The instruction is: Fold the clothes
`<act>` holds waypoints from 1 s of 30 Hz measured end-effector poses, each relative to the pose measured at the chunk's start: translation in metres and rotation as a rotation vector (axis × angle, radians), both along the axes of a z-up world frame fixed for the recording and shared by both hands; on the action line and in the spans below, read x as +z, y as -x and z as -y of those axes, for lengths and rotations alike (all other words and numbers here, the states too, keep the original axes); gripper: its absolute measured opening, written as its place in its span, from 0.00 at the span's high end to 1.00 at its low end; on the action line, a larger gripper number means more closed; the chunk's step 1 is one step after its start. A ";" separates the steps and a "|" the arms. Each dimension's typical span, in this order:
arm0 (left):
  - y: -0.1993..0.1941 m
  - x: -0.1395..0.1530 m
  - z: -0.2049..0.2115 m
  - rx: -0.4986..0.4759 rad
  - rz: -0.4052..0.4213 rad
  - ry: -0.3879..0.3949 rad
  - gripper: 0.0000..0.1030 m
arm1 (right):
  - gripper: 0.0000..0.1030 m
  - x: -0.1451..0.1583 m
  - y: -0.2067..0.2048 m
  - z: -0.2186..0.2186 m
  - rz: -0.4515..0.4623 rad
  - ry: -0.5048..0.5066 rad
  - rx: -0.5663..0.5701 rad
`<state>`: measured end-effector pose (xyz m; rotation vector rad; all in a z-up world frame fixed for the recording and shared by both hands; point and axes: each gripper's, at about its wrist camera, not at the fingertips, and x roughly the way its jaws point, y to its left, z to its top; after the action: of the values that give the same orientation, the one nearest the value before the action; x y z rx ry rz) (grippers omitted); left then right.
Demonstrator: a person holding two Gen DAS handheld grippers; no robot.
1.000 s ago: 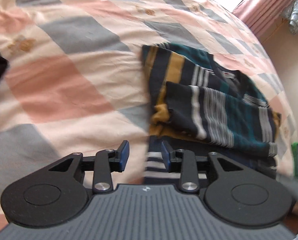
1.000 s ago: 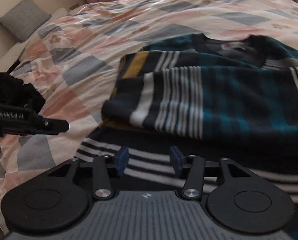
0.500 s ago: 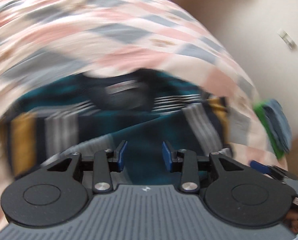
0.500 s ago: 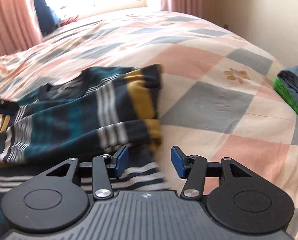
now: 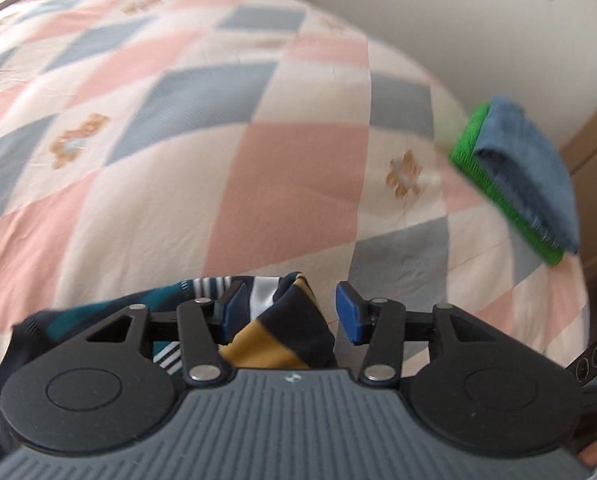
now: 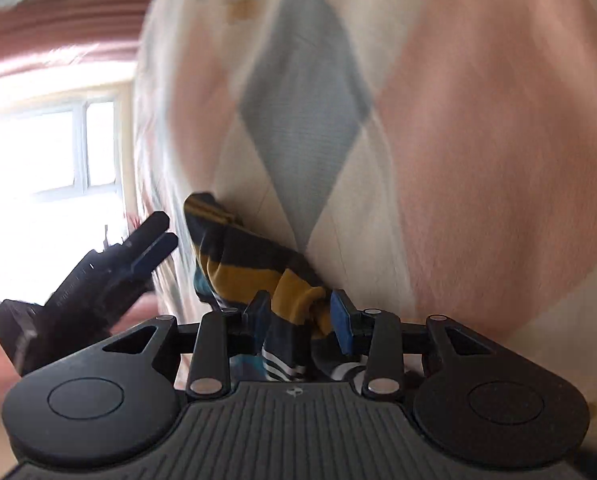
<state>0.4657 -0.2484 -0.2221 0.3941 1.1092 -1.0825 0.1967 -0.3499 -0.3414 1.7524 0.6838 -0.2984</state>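
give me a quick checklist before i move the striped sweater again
1. Right gripper on the striped sweater: fabric bunched between its fingers, ok.
2. Left gripper grip: fabric sits between fingers that stand apart, not ok.
3. Folded pile by the bed's edge, apart from the sweater: ok.
4. Bedspread ahead flat: ok.
5. Sweater's fold lying neat: mostly hidden, cannot tell.

The left gripper (image 5: 288, 312) has its blue-padded fingers (image 5: 348, 312) spread apart, with a bunched corner of the striped sweater (image 5: 282, 332), navy, mustard and white, lying between them. Beyond spreads the bed (image 5: 202, 128) in its pink and grey diamond quilt. At two o'clock, a folded pile (image 5: 526, 176) of blue and green clothes sits near the bed's edge.
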 end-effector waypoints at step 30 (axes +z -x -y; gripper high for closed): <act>-0.037 0.031 -0.128 0.451 0.170 0.151 0.88 | 0.69 0.048 -0.010 0.022 -0.069 0.446 0.075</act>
<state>0.5027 -0.1200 -0.1910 0.1037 0.9011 -0.7126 0.2070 -0.3717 -0.2938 1.2942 0.6714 -0.4253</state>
